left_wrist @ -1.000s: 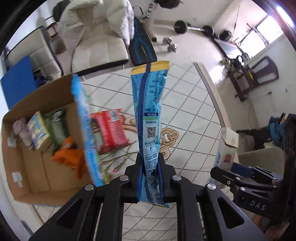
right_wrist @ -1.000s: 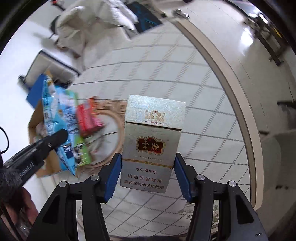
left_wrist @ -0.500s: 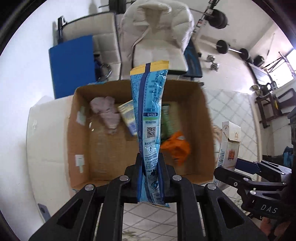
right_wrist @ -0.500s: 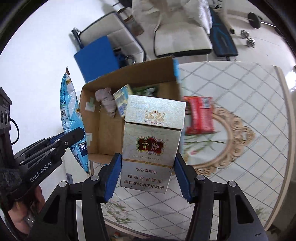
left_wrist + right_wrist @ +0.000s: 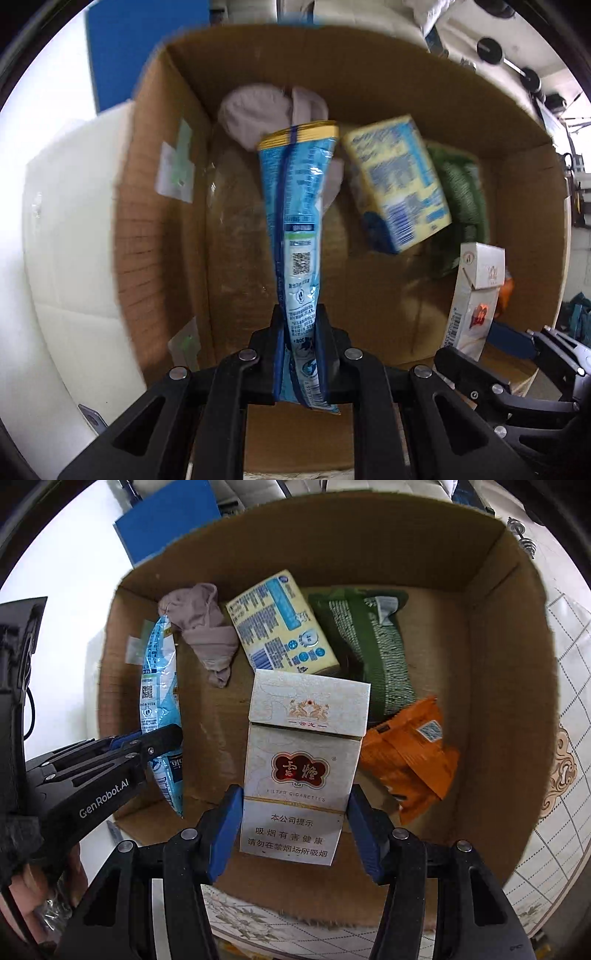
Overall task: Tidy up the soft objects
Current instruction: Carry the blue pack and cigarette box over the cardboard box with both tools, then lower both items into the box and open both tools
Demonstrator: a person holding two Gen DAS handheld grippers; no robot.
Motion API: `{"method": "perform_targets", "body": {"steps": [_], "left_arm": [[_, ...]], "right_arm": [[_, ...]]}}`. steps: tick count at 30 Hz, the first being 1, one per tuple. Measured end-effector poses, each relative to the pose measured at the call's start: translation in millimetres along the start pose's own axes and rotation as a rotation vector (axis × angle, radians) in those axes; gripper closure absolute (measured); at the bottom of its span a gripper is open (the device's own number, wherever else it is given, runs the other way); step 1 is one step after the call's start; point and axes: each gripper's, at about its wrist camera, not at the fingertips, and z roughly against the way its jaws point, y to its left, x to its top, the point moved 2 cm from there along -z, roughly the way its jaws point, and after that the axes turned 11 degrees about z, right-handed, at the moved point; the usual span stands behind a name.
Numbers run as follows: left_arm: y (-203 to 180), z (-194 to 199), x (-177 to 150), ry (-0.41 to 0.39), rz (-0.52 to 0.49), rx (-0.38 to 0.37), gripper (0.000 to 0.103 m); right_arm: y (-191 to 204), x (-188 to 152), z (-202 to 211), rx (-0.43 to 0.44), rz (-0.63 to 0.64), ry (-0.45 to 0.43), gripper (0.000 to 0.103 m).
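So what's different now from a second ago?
Both grippers swung from over the patterned table to above the cardboard box and came down toward it. Nothing was let go: the left gripper still pinches the blue packet, and the right gripper still clamps the cigarette pack.

You hold a glossy, crinkled blue plastic packet (image 5: 295, 236) and a smooth, matt white paperboard cigarette pack (image 5: 303, 768) over a rough, matt brown cardboard box (image 5: 509, 686) containing soft grey cloth (image 5: 207, 627), shiny foil-like pouches (image 5: 406, 757) and a smooth printed carton (image 5: 280, 624).
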Motion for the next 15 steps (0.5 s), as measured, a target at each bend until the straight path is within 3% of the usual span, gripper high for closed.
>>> {"method": "perform_targets", "body": {"steps": [8, 15], "left_arm": [[11, -40, -3, 0.095, -0.003, 0.015, 0.090], [17, -48, -9, 0.100, 0.007, 0.055, 0.088]], "right_arm": [[20, 11, -35, -0.033, 0.027, 0.061, 0.044], [38, 23, -57, -0.060, 0.076, 0.105, 0.042]]}}
